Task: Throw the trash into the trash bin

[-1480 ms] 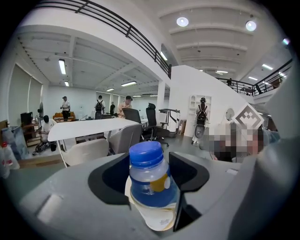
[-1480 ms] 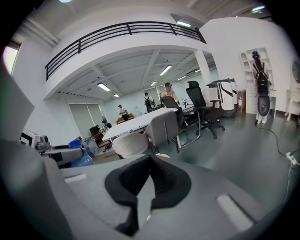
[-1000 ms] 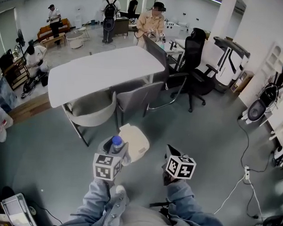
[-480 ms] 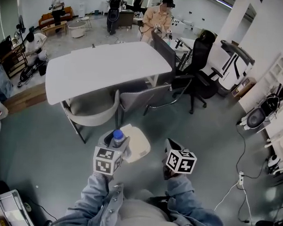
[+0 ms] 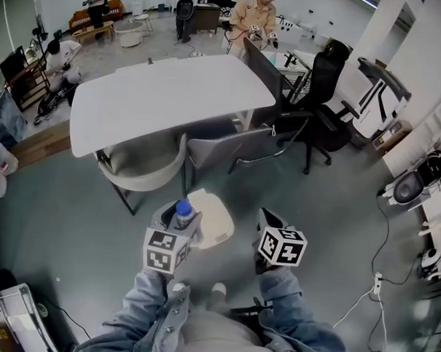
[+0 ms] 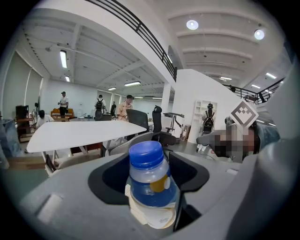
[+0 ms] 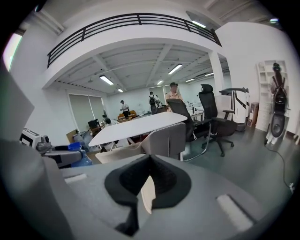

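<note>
Sleeves are faded blue denim with stitched seams: left sleeve (image 5: 150,307), right sleeve (image 5: 288,306). The left gripper (image 5: 176,219) and right gripper (image 5: 268,219) have matte grey moulded shells. Each carries a white cube (image 5: 282,246) with black square markers. The fingers (image 7: 123,182) are lined black. White shoe toes (image 5: 178,286) show.

Bottle wrap: the bottle (image 6: 150,180) carried a blue band with a yellow patch; no letters or numbers on it could be read.
Left marker cube (image 5: 165,251): black-and-white square patterns only, no words or digits.
Right marker cube (image 5: 282,246): the same kind of pattern, no readable characters.
Room: no sign or brand name could be read.
</note>
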{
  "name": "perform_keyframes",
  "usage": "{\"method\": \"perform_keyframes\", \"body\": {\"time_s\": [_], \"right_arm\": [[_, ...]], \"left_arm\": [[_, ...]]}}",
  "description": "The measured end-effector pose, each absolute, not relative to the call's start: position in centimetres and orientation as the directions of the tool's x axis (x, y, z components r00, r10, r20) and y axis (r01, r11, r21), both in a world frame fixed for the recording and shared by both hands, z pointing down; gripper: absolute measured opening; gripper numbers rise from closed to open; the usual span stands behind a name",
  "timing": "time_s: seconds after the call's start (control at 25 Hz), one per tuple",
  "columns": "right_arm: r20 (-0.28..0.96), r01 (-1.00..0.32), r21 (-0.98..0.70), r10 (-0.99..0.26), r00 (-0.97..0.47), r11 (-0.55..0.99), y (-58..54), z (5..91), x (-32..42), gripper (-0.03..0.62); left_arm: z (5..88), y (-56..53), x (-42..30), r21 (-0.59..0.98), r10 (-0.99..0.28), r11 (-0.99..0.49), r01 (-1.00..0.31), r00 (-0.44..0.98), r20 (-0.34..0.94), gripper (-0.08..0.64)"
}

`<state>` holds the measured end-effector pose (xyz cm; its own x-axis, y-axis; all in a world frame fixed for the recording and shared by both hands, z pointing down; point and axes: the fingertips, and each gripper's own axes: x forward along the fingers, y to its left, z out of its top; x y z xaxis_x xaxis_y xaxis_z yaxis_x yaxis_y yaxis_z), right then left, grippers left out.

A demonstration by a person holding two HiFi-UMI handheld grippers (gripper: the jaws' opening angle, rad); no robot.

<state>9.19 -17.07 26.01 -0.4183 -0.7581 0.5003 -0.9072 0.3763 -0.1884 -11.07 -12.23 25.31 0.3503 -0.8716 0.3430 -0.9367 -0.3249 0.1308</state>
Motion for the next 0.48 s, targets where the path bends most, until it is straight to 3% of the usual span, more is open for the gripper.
{"method": "perform_keyframes", "body": {"time_s": [0.48], "right_arm": [[0.588,-0.876,-0.261,-0.653,-0.477,0.405,-20.0,36.5,13.4,0.003]], "left_arm": [[32.0,-14.2,-9.1,0.201,-0.89,-0.198,-0.959,0.262,0.373,0.273]]}}
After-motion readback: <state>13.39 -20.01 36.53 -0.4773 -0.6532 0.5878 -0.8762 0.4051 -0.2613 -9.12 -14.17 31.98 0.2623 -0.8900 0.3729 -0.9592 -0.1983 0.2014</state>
